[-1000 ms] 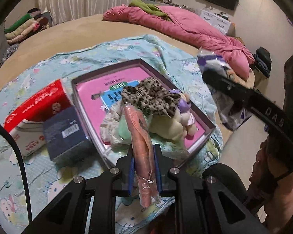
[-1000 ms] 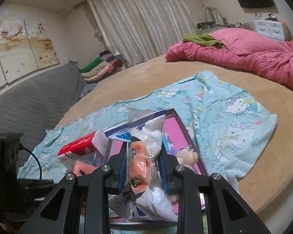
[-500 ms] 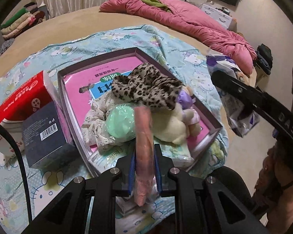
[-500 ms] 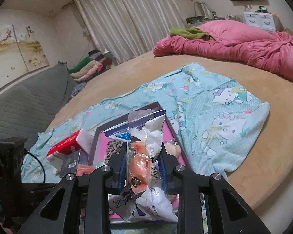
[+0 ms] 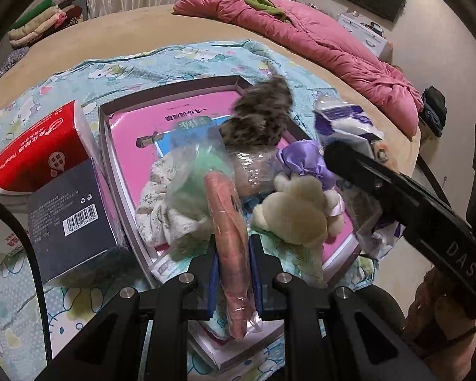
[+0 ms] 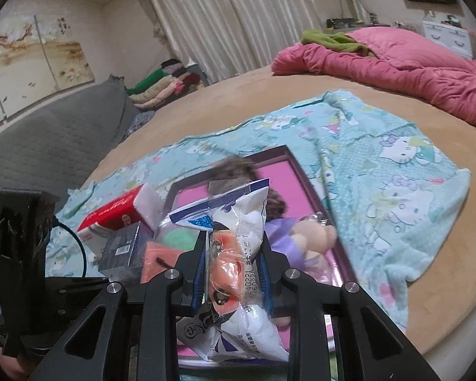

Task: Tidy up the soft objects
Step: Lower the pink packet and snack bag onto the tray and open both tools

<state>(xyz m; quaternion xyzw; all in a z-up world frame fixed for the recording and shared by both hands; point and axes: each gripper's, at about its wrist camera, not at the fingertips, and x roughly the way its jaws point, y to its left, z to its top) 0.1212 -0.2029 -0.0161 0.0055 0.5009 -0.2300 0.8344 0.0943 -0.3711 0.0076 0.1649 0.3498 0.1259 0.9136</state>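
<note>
My left gripper is clamped on a salmon-pink pad in clear wrap, over the near edge of the pink-lined tray (plush bear and leopard-print cloth inside). My right gripper pinches a white plastic packet above that tray.

1. Leopard-print cloth: motion-blurred in both views, outline unclear.
2. Pink tray: floor largely hidden under piled soft things; near edge behind gripper frame.
3. White packet: print too small to read; lower end covers the tray's near rim.
4. Red box: cut off by left edge.
</note>
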